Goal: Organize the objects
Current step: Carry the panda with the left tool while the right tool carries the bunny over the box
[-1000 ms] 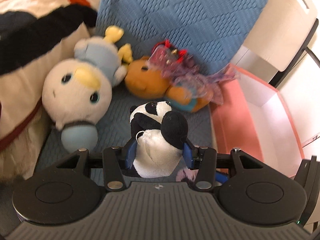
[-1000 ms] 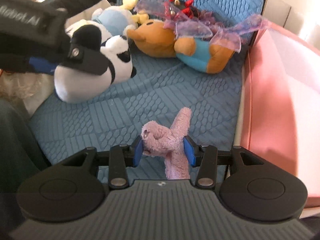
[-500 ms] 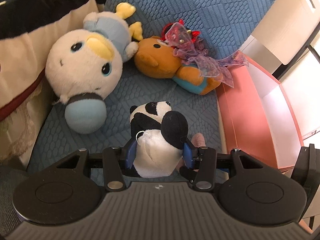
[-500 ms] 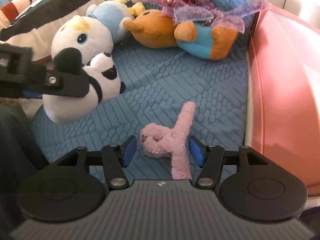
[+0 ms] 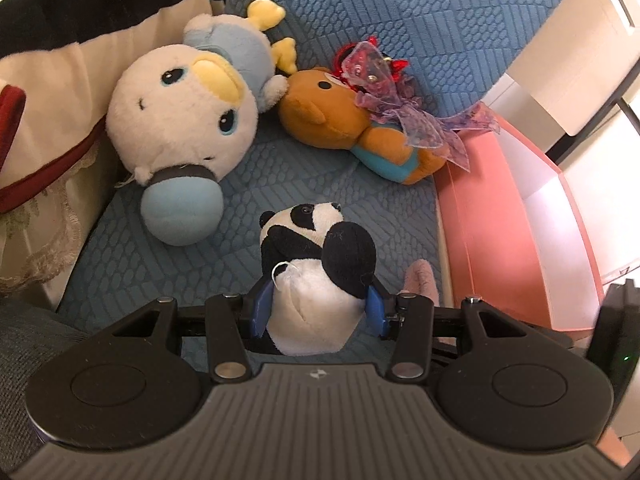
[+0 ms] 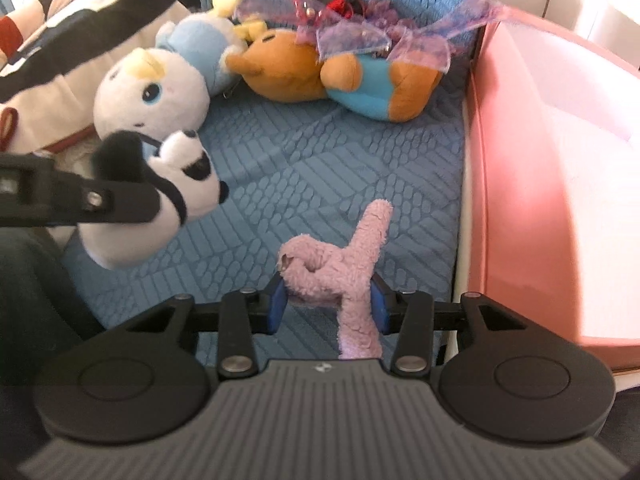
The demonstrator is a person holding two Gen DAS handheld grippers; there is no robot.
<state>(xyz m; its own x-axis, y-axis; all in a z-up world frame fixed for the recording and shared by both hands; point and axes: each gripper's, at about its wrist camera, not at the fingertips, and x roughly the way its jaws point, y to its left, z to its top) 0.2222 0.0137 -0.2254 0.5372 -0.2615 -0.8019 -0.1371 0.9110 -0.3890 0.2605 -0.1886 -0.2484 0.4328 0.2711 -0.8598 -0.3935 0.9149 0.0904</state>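
My left gripper (image 5: 318,310) is shut on a black-and-white panda plush (image 5: 316,280) and holds it above the blue quilted cushion (image 5: 304,176); the panda also shows at the left of the right wrist view (image 6: 172,200). My right gripper (image 6: 328,306) is shut on a pink plush toy (image 6: 340,268) just above the cushion (image 6: 320,168); part of it shows in the left wrist view (image 5: 420,280).
A white and blue duck plush (image 5: 188,128) (image 6: 152,88) and an orange bear plush with purple gauze wings (image 5: 360,132) (image 6: 340,76) lie at the back. A pink box (image 5: 508,232) (image 6: 552,184) stands at the right. A striped pillow (image 5: 60,40) lies at the left.
My right gripper opened around the pink plush half a second ago and has closed on it again. My left gripper has drawn back with the panda.
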